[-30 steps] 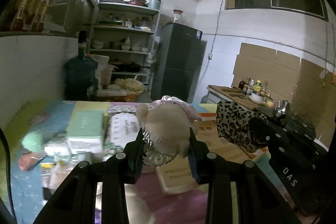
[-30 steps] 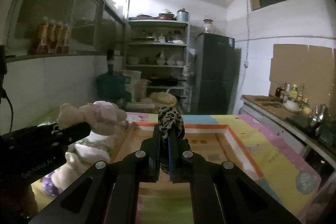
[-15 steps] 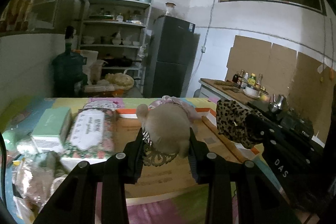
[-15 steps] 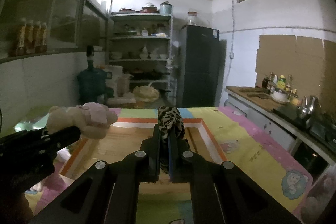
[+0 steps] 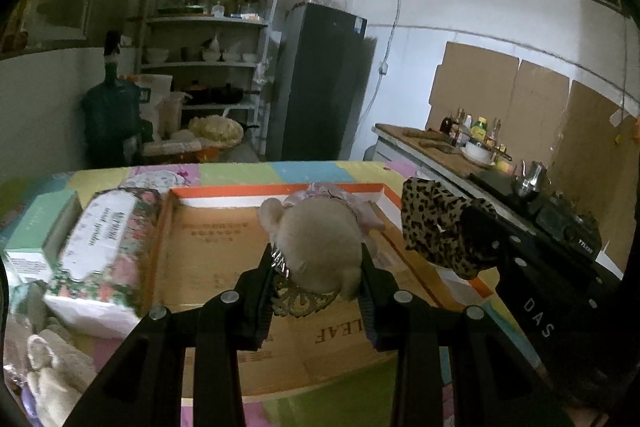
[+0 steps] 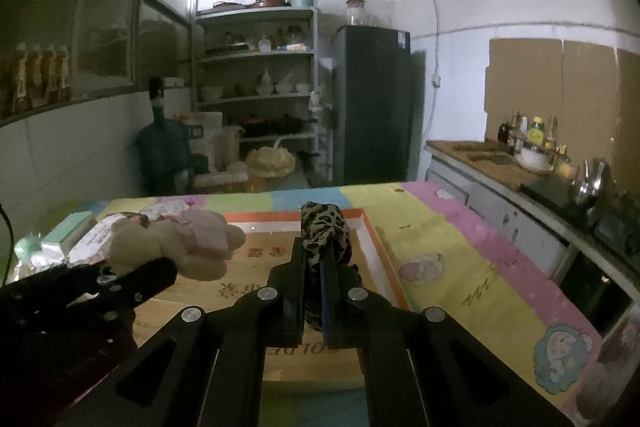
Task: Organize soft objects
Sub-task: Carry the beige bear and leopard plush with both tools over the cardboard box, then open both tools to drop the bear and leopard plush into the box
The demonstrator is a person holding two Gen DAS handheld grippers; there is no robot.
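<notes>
A beige plush toy [image 5: 316, 247] with a pink frilled garment and a lace trim is held above the open cardboard box [image 5: 208, 251], pinched between two black fingers [image 5: 266, 267]. A leopard-print fabric piece [image 6: 324, 235] is clamped bunched and upright over the same shallow, orange-rimmed box, beside the toy. A second pale plush [image 5: 52, 367] lies on the tabletop [image 6: 460, 267], left of the box.

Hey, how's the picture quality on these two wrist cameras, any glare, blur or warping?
Left wrist view: dim and grainy, strong fisheye bending of the white shelf rack, dark corners, the beige plush toy soft but readable. Right wrist view: brighter, glare washing the glass cabinet panes, the leopard-print fabric piece fairly sharp, edges curved and vignetted.
</notes>
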